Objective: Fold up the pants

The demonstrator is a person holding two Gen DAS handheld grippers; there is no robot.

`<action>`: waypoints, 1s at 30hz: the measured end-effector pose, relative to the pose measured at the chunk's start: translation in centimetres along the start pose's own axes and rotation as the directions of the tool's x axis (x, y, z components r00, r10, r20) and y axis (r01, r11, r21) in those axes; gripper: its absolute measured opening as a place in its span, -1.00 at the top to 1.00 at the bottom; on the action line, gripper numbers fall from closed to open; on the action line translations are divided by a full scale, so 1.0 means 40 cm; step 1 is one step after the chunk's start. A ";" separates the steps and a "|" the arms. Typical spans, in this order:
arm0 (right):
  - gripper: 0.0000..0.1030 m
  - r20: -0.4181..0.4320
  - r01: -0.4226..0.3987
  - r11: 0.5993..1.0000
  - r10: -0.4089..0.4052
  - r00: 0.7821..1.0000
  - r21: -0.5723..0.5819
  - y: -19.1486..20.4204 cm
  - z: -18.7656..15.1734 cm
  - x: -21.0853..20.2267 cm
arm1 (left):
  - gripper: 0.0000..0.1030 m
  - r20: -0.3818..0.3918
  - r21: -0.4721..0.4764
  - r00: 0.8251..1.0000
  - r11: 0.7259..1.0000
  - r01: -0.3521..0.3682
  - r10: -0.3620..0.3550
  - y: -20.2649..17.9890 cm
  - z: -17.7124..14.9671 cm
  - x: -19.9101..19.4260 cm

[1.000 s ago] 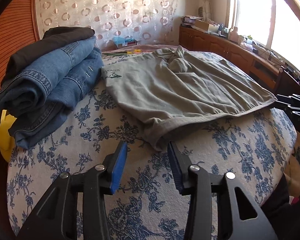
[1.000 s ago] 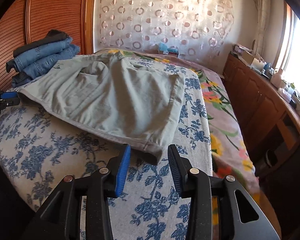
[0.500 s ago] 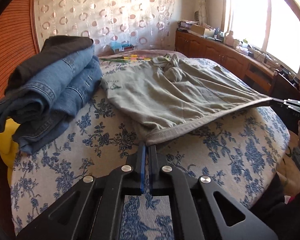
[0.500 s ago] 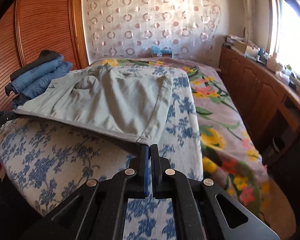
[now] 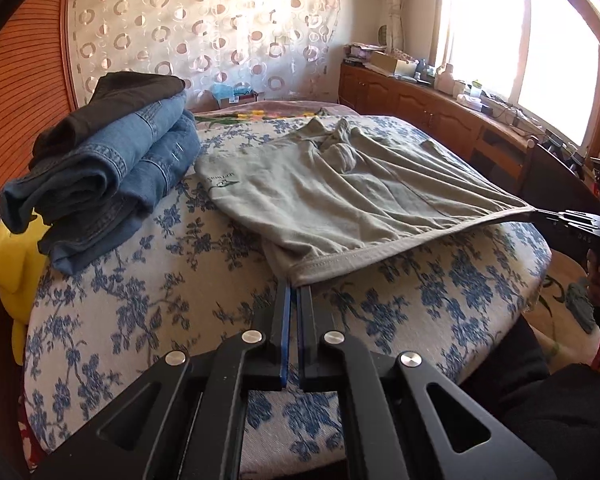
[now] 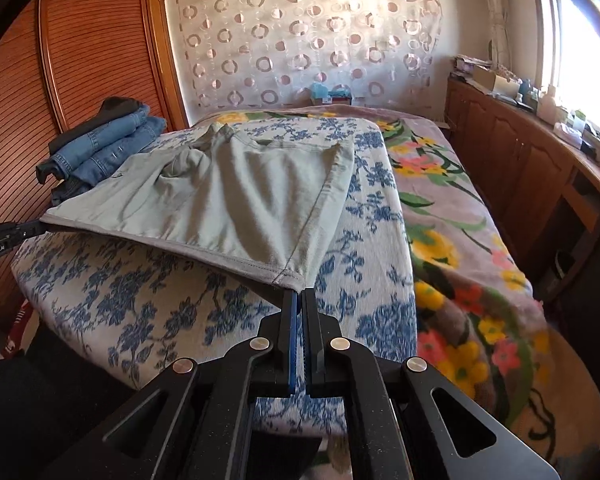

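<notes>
Grey-green pants (image 5: 340, 196) lie on the blue-flowered bed cover (image 5: 160, 288), their near hem lifted and stretched taut. My left gripper (image 5: 294, 286) is shut on the hem's left corner. My right gripper (image 6: 299, 292) is shut on the hem's right corner; the pants (image 6: 236, 200) fan out from it. Each gripper shows in the other's view: the right one (image 5: 556, 216) at the right edge, the left one (image 6: 28, 230) at the left edge.
A stack of folded jeans (image 5: 108, 168) with a dark garment on top sits at the left, also seen in the right wrist view (image 6: 100, 144). A yellow cloth (image 5: 8, 272) hangs at the left edge. A floral blanket (image 6: 460, 248) and a wooden cabinet (image 6: 520, 160) lie to the right.
Both grippers went from open in front of the hem to shut on its corners. The hem has since risen off the cover and pulled taut between them.
</notes>
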State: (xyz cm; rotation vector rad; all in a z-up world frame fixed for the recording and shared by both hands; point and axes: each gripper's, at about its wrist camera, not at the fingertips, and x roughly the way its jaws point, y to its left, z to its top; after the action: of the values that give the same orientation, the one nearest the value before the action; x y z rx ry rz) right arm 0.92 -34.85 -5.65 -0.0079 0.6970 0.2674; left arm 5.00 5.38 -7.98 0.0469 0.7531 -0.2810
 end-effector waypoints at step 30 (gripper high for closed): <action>0.47 0.064 0.026 0.999 -0.028 0.998 0.042 0.026 0.002 -0.030 | 0.13 0.017 -0.083 1.000 0.996 0.012 -0.011 0.015 0.033 0.044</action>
State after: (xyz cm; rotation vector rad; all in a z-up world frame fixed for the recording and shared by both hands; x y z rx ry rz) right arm -0.16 -34.14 -4.72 0.0306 0.6380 0.2262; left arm 7.24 5.35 -8.23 -0.0384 0.7477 -0.2608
